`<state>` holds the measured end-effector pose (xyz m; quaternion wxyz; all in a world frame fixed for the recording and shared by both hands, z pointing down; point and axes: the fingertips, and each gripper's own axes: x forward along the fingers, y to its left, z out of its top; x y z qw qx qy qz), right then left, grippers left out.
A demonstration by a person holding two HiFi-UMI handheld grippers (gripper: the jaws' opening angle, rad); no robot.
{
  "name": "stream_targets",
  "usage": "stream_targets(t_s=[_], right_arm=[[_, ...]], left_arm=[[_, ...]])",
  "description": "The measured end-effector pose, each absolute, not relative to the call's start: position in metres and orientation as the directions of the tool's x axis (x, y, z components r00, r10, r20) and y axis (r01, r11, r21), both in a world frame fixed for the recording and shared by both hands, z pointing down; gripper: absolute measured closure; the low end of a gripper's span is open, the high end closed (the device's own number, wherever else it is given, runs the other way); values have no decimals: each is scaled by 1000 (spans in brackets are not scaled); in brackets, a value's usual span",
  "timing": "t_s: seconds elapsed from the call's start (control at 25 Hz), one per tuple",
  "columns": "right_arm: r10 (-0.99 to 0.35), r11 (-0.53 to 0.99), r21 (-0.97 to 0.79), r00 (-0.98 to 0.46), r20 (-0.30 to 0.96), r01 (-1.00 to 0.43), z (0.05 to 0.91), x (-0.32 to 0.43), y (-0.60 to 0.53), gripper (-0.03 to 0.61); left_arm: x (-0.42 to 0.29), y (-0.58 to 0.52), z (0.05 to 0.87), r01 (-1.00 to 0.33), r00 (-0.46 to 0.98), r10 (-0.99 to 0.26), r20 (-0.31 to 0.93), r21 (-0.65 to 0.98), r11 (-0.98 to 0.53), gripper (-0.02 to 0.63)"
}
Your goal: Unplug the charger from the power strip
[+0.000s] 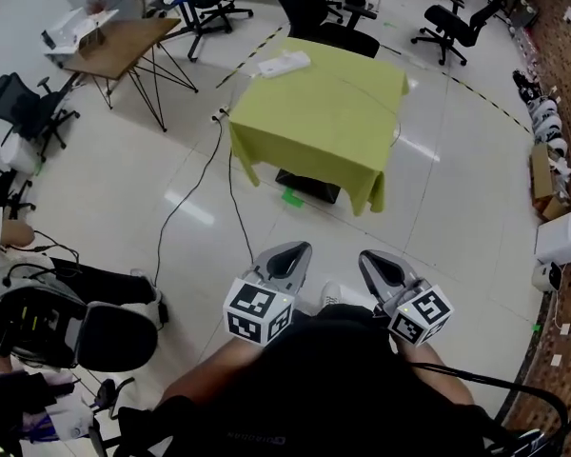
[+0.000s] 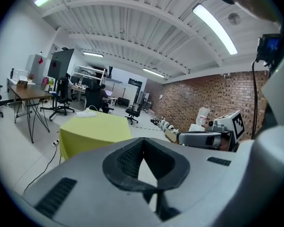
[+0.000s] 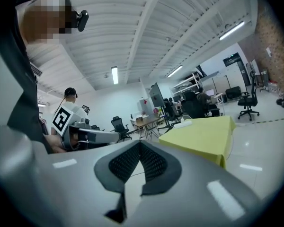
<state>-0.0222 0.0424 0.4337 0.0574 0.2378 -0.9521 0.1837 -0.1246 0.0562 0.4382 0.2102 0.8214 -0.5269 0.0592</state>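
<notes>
A white power strip (image 1: 284,64) lies at the far left corner of a table under a yellow-green cloth (image 1: 324,122), some way ahead of me. I cannot make out the charger at this distance. My left gripper (image 1: 299,248) and right gripper (image 1: 370,256) are held side by side close to my body, over the floor and well short of the table. Both have their jaws together with nothing between them. The left gripper view shows the strip (image 2: 86,113) on the table (image 2: 92,134) beyond the shut left gripper (image 2: 143,143). The right gripper view shows the table (image 3: 203,136) beyond the shut right gripper (image 3: 140,143).
A black cable (image 1: 195,184) runs over the white floor to a socket (image 1: 219,114) by the table's left side. A wooden desk (image 1: 124,46) stands at the far left, office chairs (image 1: 452,22) behind the table. Bags (image 1: 48,322) lie at my left, boxes (image 1: 552,169) along the right.
</notes>
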Motion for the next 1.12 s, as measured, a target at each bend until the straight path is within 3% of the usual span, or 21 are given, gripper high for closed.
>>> stream_targets(t_s=[0.32, 1.12], right_arm=[[-345, 869, -314, -924, 168, -382, 424, -33, 3, 575], [-263, 881, -370, -955, 135, -295, 442, 3, -53, 575]], left_arm=[[-132, 25, 425, -925, 350, -885, 306, 263, -275, 607], [-93, -30, 449, -947, 290, -885, 365, 245, -209, 607]])
